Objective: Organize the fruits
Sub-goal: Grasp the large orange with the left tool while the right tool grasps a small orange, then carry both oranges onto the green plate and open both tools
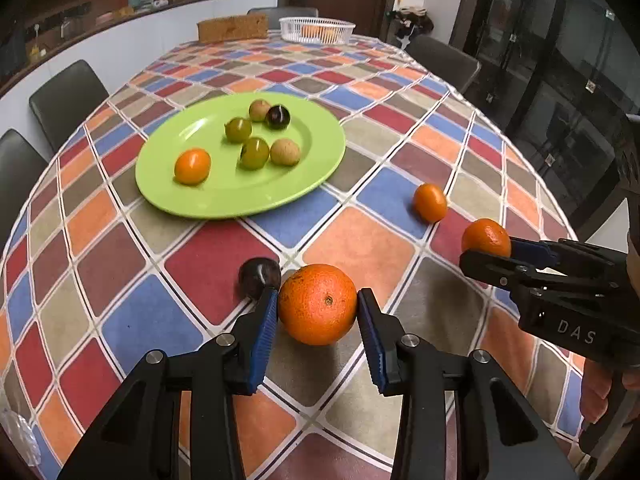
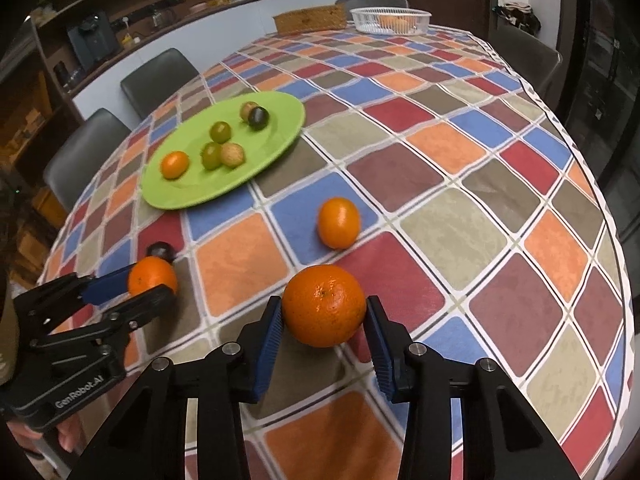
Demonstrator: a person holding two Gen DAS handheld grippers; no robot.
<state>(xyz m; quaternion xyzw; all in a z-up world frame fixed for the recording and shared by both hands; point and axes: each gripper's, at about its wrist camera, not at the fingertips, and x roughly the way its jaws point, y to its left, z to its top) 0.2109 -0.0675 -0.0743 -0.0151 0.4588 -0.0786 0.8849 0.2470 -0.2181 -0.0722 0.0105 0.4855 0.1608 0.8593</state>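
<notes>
Two oranges we hold: left gripper point(image 1: 317, 307) clamps one orange point(image 1: 317, 304), right gripper point(image 2: 325, 312) clamps another point(image 2: 324, 305).

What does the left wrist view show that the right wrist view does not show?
Only the left wrist view: the left tool seen from behind, closed on its round orange, and a crumpled clear plastic piece at the lower left edge.

Only the right wrist view: the right tool from behind, closed on its own round orange.

Both: the round green plate holding six small fruits, and the white mesh basket.
</notes>
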